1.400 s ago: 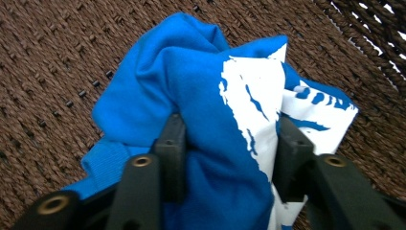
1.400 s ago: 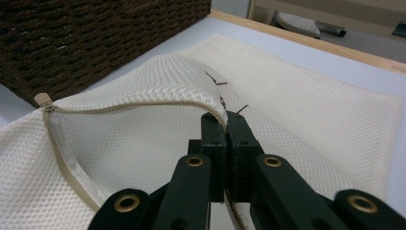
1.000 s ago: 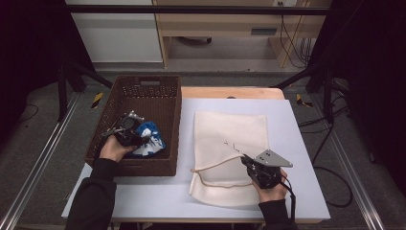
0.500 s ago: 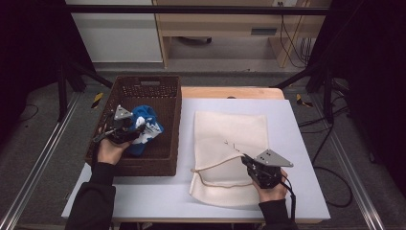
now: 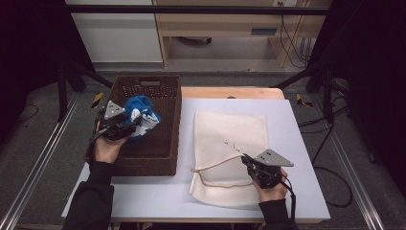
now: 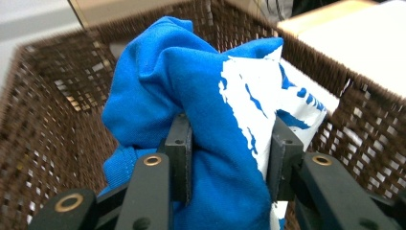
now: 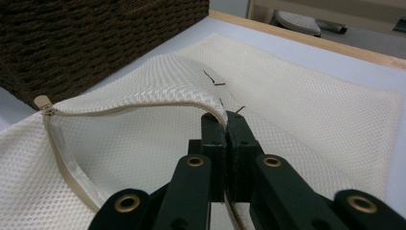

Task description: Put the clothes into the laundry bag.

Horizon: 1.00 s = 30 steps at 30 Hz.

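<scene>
Basket [image 5: 158,158] at 9 o'clock on tabletop [image 5: 297,143] — blue shirt [image 5: 139,117] now lifted above it, clamped in left hand-held gripper [image 5: 136,125]. Mesh bag [image 5: 230,143] at 4 o'clock, right hand-held gripper [image 5: 244,160] pinching zipper edge open — ready for stuffing, prob. next.

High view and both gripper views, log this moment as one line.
left gripper: shut on blue shirt, over basket | right gripper: shut on mesh bag zipper edge, mouth open
</scene>
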Tool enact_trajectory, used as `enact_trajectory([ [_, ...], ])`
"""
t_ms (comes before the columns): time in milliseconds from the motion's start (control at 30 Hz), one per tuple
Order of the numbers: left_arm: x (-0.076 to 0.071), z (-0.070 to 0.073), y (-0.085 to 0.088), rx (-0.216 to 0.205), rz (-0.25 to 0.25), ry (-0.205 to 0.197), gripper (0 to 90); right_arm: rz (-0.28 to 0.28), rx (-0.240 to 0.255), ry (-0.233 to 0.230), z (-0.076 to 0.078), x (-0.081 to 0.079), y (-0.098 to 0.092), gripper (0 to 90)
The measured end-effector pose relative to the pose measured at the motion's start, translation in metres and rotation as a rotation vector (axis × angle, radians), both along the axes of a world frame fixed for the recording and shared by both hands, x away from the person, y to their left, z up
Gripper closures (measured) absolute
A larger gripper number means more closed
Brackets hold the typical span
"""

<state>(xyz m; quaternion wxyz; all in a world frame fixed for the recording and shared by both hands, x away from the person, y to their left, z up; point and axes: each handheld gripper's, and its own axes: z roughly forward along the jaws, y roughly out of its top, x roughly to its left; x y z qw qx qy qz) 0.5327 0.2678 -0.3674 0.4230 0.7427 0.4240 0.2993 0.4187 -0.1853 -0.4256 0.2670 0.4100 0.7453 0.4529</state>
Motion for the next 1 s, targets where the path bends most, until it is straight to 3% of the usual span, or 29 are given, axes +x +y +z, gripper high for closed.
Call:
enact_trajectory([
  [400,-0.033,0.041,-0.006,-0.085,-0.001,-0.115,60.0,0.001,-0.001,0.000,0.000,0.000,0.001,87.8],
  [433,-0.043,0.046,-0.010,-0.093,-0.008,-0.138,59.9,0.000,-0.001,-0.001,0.000,0.000,0.001,87.8],
  [600,-0.061,0.057,-0.018,-0.114,-0.027,-0.171,59.8,0.000,-0.001,-0.002,0.001,0.000,0.001,87.8],
  [633,-0.069,0.061,-0.022,-0.139,-0.036,-0.181,59.8,-0.001,0.000,-0.002,0.001,0.000,0.001,87.8],
  [867,-0.092,0.077,-0.042,-0.134,-0.070,-0.219,59.8,-0.002,0.000,-0.004,0.001,-0.001,0.001,87.8],
  [1000,-0.099,0.081,-0.049,-0.136,-0.095,-0.219,59.8,-0.002,0.001,-0.004,0.001,0.000,0.001,87.8],
])
